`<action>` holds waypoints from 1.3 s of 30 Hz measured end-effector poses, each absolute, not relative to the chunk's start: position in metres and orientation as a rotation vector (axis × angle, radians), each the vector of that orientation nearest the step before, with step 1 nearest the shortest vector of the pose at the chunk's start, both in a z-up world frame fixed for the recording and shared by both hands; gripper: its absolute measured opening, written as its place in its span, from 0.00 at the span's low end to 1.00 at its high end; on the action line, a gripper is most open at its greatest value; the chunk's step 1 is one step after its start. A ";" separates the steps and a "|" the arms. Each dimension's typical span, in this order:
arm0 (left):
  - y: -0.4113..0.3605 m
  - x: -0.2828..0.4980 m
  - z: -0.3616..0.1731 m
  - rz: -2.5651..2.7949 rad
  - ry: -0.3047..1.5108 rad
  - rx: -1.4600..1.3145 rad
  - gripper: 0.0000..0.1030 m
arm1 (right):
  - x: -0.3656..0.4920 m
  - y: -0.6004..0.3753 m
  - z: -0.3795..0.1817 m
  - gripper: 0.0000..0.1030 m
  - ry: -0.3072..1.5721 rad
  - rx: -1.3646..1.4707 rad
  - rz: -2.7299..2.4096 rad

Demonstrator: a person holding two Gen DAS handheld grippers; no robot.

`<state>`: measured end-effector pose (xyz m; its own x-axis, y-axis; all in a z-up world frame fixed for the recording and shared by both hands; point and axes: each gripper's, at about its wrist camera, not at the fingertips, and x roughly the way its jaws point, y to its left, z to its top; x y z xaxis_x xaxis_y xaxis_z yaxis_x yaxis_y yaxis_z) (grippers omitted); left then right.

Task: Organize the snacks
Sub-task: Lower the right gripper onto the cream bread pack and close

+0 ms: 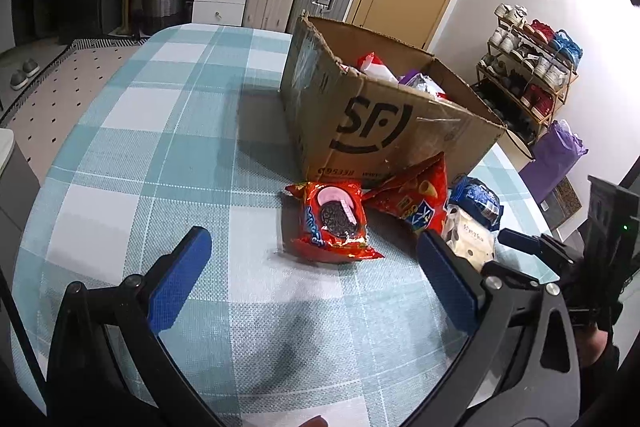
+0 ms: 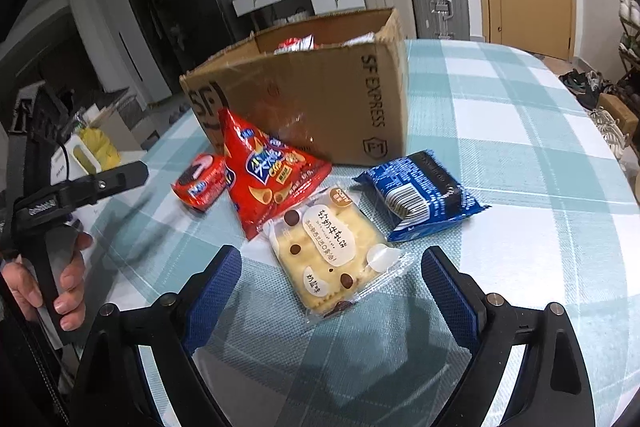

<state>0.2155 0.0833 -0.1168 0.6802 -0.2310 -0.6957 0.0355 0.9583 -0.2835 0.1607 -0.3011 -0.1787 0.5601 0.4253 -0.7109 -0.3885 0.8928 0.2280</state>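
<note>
Below frame centre, the right claw (image 2: 330,267), spread wide, straddles a clear-wrapped cream biscuit packet (image 2: 334,253) on the checked surface (image 2: 500,131); left claw (image 1: 310,259), likewise wide, faces a red cookie pouch (image 1: 334,221), presumably destined for the open brown cardboard box (image 1: 384,123).

Setting: a table (image 2: 500,115) under a teal-and-white checked cloth.
Right gripper (image 2: 330,275): jaws spread wide, empty, low over the cloth.
Between the jaws: a cream cracker packet (image 2: 332,251) lying flat, just ahead of the blue pads.
Beside it: a blue wrapped snack (image 2: 420,195) to the right; a red triangular chip bag (image 2: 264,171) to the left, with a red cookie pack (image 2: 200,183) beyond.
Behind: an open cardboard box (image 2: 312,87), wrappers showing inside.
Far left: a hand (image 2: 60,283) gripping the left gripper's (image 2: 100,183) handle.
</note>
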 end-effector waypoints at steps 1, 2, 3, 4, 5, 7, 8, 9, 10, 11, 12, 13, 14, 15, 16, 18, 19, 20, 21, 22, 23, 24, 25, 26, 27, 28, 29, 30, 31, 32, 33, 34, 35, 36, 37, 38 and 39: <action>0.084 0.216 -0.118 -0.150 0.812 -0.260 0.99 | 0.163 -0.299 -0.181 0.90 0.863 0.036 0.485; 0.087 0.217 -0.120 -0.149 0.814 -0.266 0.99 | 0.166 -0.296 -0.182 0.90 0.872 0.022 0.488; 0.089 0.218 -0.122 -0.148 0.817 -0.275 0.99 | 0.168 -0.293 -0.183 0.90 0.876 -0.001 0.484; 0.092 0.220 -0.124 -0.146 0.820 -0.285 0.99 | 0.170 -0.291 -0.183 0.90 0.875 -0.018 0.480; 0.093 0.221 -0.126 -0.147 0.823 -0.291 0.99 | 0.172 -0.289 -0.183 0.90 0.878 -0.034 0.483; 0.095 0.224 -0.129 -0.149 0.831 -0.302 0.99 | 0.177 -0.284 -0.185 0.90 0.891 -0.067 0.489; 0.096 0.225 -0.130 -0.150 0.834 -0.305 0.99 | 0.180 -0.281 -0.186 0.90 0.901 -0.089 0.487; 0.097 0.227 -0.130 -0.151 0.833 -0.307 0.99 | 0.182 -0.279 -0.187 0.90 0.906 -0.104 0.484; 0.098 0.227 -0.130 -0.152 0.832 -0.307 0.99 | 0.183 -0.278 -0.188 0.90 0.909 -0.116 0.481; 0.099 0.228 -0.130 -0.153 0.831 -0.306 0.99 | 0.185 -0.277 -0.190 0.90 0.914 -0.124 0.481; 0.099 0.229 -0.131 -0.155 0.830 -0.303 0.99 | 0.187 -0.275 -0.191 0.90 0.919 -0.130 0.484; 0.098 0.229 -0.131 -0.156 0.830 -0.303 0.99 | 0.189 -0.275 -0.191 0.90 0.921 -0.135 0.486; 0.099 0.229 -0.131 -0.158 0.830 -0.303 0.99 | 0.190 -0.274 -0.192 0.90 0.922 -0.143 0.487; 0.099 0.231 -0.132 -0.159 0.832 -0.305 0.99 | 0.191 -0.272 -0.192 0.89 0.925 -0.153 0.489; 0.099 0.229 -0.132 -0.159 0.832 -0.306 0.99 | 0.191 -0.270 -0.192 0.88 0.927 -0.163 0.491; 0.100 0.230 -0.134 -0.156 0.836 -0.313 0.99 | 0.192 -0.266 -0.192 0.75 0.924 -0.195 0.492; 0.101 0.230 -0.134 -0.156 0.837 -0.315 0.99 | 0.192 -0.264 -0.192 0.69 0.916 -0.218 0.495; 0.101 0.230 -0.135 -0.155 0.838 -0.316 0.99 | 0.191 -0.263 -0.192 0.60 0.910 -0.228 0.496; 0.102 0.231 -0.135 -0.153 0.840 -0.318 0.99 | 0.190 -0.263 -0.191 0.59 0.903 -0.232 0.500; 0.102 0.230 -0.135 -0.152 0.841 -0.320 0.99 | 0.189 -0.263 -0.192 0.59 0.905 -0.229 0.504; 0.102 0.230 -0.136 -0.152 0.842 -0.322 0.99 | 0.187 -0.263 -0.192 0.58 0.905 -0.225 0.509; 0.102 0.229 -0.135 -0.151 0.842 -0.321 0.99 | 0.186 -0.264 -0.191 0.58 0.904 -0.215 0.516; 0.101 0.228 -0.135 -0.150 0.841 -0.319 0.99 | 0.184 -0.265 -0.191 0.58 0.905 -0.204 0.522; 0.101 0.227 -0.134 -0.150 0.841 -0.318 0.99 | 0.183 -0.265 -0.190 0.58 0.903 -0.195 0.523; 0.100 0.228 -0.133 -0.151 0.839 -0.316 0.99 | 0.182 -0.266 -0.190 0.58 0.900 -0.189 0.522; 0.100 0.225 -0.133 -0.152 0.838 -0.315 0.99 | 0.180 -0.267 -0.190 0.58 0.898 -0.178 0.524; 0.099 0.225 -0.132 -0.152 0.837 -0.311 0.99 | 0.179 -0.268 -0.189 0.58 0.896 -0.165 0.526; 0.098 0.224 -0.131 -0.152 0.836 -0.309 0.99 | 0.178 -0.270 -0.187 0.58 0.891 -0.152 0.527; 0.098 0.223 -0.131 -0.152 0.835 -0.308 0.99 | 0.176 -0.270 -0.185 0.58 0.887 -0.145 0.525; 0.098 0.223 -0.130 -0.153 0.835 -0.308 0.99 | 0.176 -0.272 -0.184 0.58 0.885 -0.141 0.523; 0.097 0.223 -0.129 -0.153 0.834 -0.305 0.99 | 0.175 -0.273 -0.182 0.58 0.882 -0.133 0.520; 0.097 0.222 -0.129 -0.152 0.833 -0.303 0.99 | 0.174 -0.275 -0.181 0.58 0.880 -0.125 0.521; 0.097 0.222 -0.128 -0.153 0.833 -0.301 0.99 | 0.174 -0.276 -0.180 0.58 0.879 -0.116 0.523; 0.096 0.223 -0.128 -0.154 0.834 -0.301 0.99 | 0.173 -0.277 -0.179 0.58 0.876 -0.107 0.522; 0.096 0.222 -0.128 -0.152 0.836 -0.300 0.99 | 0.173 -0.279 -0.178 0.58 0.873 -0.099 0.521; 0.095 0.223 -0.128 -0.152 0.839 -0.296 0.99 | 0.173 -0.280 -0.177 0.58 0.871 -0.092 0.520; 0.094 0.223 -0.128 -0.153 0.843 -0.292 0.99 | 0.173 -0.282 -0.176 0.58 0.869 -0.082 0.520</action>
